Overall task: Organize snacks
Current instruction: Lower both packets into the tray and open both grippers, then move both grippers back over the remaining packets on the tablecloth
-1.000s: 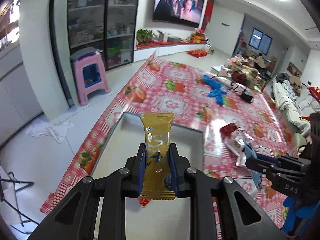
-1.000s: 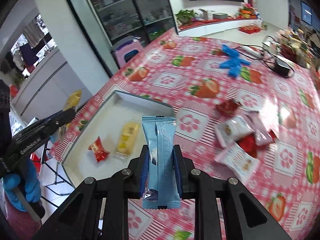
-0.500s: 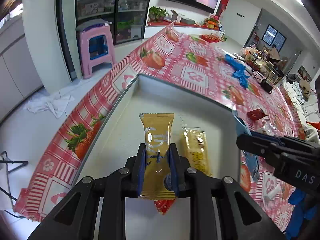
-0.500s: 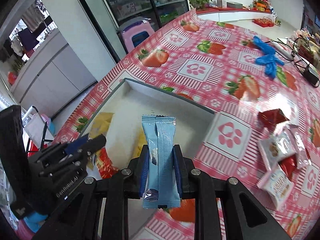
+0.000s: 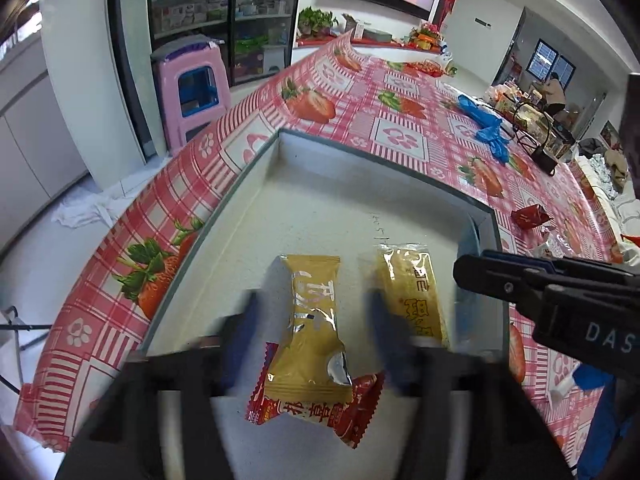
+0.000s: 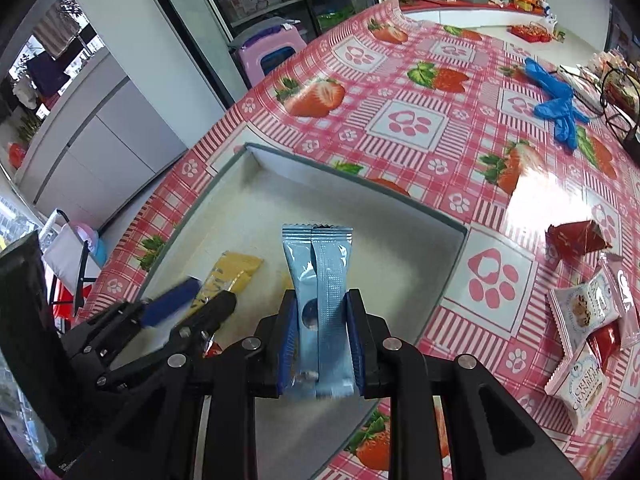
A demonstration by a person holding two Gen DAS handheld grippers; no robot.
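A shallow white tray point(image 5: 340, 200) sits on the strawberry tablecloth. My left gripper point(image 5: 314, 314) hangs low over it, its blurred jaws opening. A gold snack packet point(image 5: 312, 332) lies loose between them, resting partly on a red packet point(image 5: 344, 412), with a yellow packet point(image 5: 412, 292) beside it. My right gripper point(image 6: 322, 320) is shut on a light blue sachet point(image 6: 320, 264), held upright above the tray point(image 6: 400, 248) near its right wall. From the right wrist, the left gripper point(image 6: 196, 302) shows at the lower left over the gold packet point(image 6: 236, 268).
Several loose snack packets point(image 6: 580, 312) and a red pyramid packet point(image 6: 576, 236) lie on the cloth right of the tray. Blue gloves point(image 6: 556, 108) and cables sit farther back. A pink stool point(image 5: 192, 92) stands on the floor beyond the table's left edge.
My left gripper sank into the tray, then spread its jaws and let go of the gold packet, which now lies on the red one. My right gripper came in over the tray with the blue sachet.
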